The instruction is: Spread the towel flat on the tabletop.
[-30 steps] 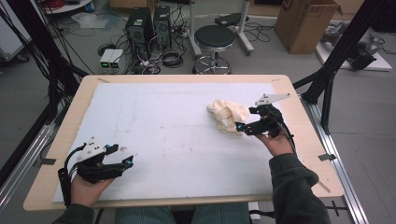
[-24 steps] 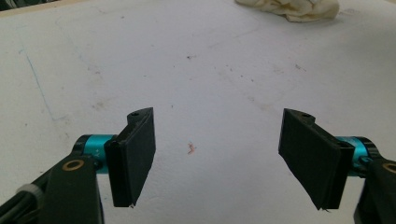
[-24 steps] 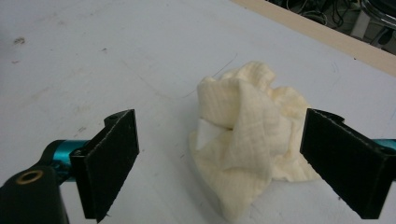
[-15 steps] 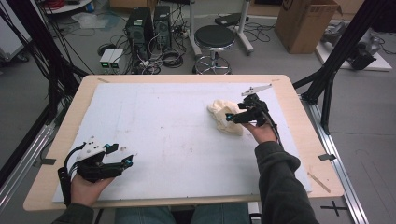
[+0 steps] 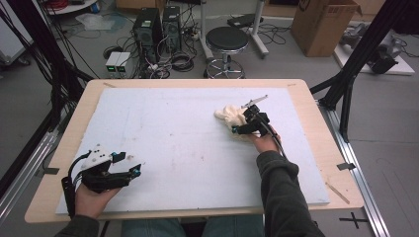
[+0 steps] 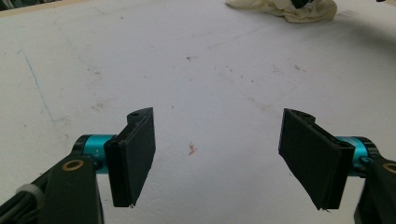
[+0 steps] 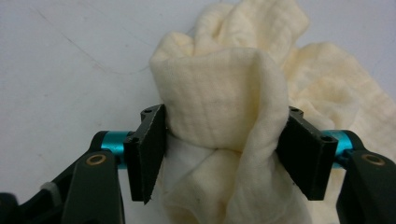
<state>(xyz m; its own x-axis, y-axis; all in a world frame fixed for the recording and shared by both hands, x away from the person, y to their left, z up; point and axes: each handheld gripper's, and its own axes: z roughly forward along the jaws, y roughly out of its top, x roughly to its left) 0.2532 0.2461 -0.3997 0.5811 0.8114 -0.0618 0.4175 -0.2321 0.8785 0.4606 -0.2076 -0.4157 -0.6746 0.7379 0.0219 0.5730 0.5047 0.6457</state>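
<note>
Two risks here: right claw (image 7: 224, 154), jaws just closing onto a bunched fold of cream cloth (image 7: 243, 93) at table's (image 5: 163, 143) far right, pinching shallow, dragging or slipping; left claw (image 6: 224, 158) open, empty.

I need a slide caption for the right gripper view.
Right gripper closing its jaws around a bunched cream cloth.

Readable text: none could be made out.
Cardboard box (image 5: 323, 24): a dark mark near its top edge, too blurred to read.
</note>
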